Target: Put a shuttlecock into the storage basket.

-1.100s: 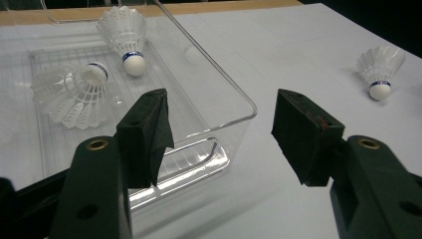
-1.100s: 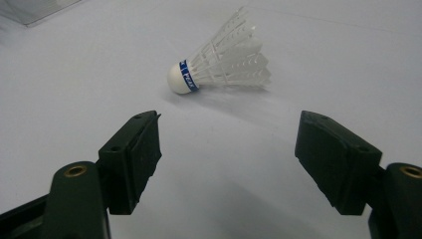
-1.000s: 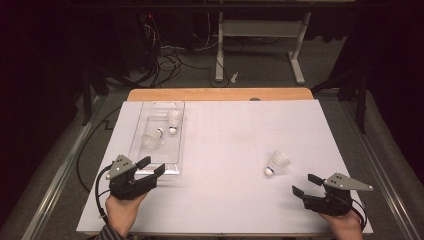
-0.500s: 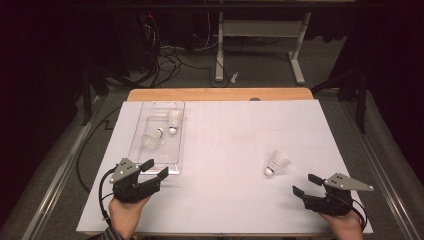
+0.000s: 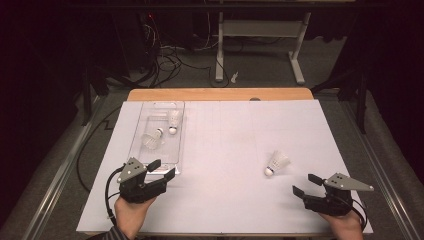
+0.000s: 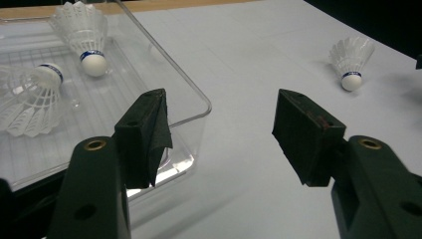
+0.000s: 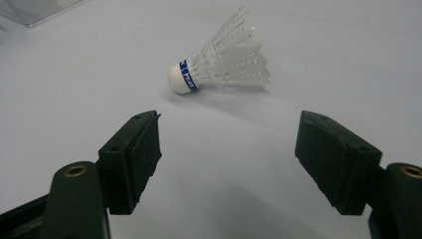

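Table [image 5: 225, 200]: white sheet over the whole work surface, wooden edge at twelve o'clock; I judge the plain sheet is there so small white items read against it.

Tray [image 5: 161, 112]: clear plastic, long axis running toward twelve o'clock, on the left half of the sheet; its near corner sits just beyond my left gripper; two shuttlecocks lie inside, so I take it for the collecting bin.

Left gripper [image 5: 162, 169]: in my left hand at the seven o'clock part of the table; jaws spread wide with nothing between the pads; it points toward one o'clock, past the tray corner; in the left gripper view the tray corner lies at its ten o'clock.

Right gripper [image 5: 307, 184]: in my right hand at the five o'clock part of the table; jaws spread wide, empty; aimed toward eleven o'clock at the loose shuttlecock, which I judge puts it in place for the pick.

Loose shuttlecock [image 5: 276, 164]: the item in hand; lying on its side on the bare sheet, well apart from the tray; near my right gripper, at its eleven o'clock and short of the pads; in the right gripper view [image 7: 221, 62] it lies at twelve o'clock beyond the jaw tips, cork to the left, feathers to the right.

Binned shuttlecocks: one [image 5: 152, 139] nearer me, one [image 5: 174, 120] farther; apart, both corks clear of the tray wall.
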### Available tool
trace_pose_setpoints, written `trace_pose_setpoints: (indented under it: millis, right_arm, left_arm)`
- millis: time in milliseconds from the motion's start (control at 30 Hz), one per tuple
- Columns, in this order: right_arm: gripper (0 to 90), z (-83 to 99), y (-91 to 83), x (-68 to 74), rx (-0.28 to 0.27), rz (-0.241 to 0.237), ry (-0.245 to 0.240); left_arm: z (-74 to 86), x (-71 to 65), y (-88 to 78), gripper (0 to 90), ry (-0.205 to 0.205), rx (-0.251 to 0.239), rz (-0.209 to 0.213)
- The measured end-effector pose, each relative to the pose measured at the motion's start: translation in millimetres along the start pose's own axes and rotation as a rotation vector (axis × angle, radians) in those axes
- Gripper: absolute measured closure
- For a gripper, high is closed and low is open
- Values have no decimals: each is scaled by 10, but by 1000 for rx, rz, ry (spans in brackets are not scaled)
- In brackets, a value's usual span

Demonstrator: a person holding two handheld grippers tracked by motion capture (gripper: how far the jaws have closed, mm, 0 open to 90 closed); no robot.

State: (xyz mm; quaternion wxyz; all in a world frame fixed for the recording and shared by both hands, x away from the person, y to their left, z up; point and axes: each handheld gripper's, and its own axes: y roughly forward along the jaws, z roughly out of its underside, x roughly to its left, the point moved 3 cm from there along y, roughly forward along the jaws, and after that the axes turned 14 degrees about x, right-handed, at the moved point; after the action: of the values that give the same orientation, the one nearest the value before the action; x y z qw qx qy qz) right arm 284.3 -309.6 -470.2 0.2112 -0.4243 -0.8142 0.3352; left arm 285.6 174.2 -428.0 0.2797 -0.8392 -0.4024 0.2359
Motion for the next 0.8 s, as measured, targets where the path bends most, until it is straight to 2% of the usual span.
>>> trace_pose_setpoints:
  millis: [800]
  right_arm:
    - [265,2,-1,-8,-1,2,-1]
  left_arm:
    - [-173,-159,190,396,36,13,55]
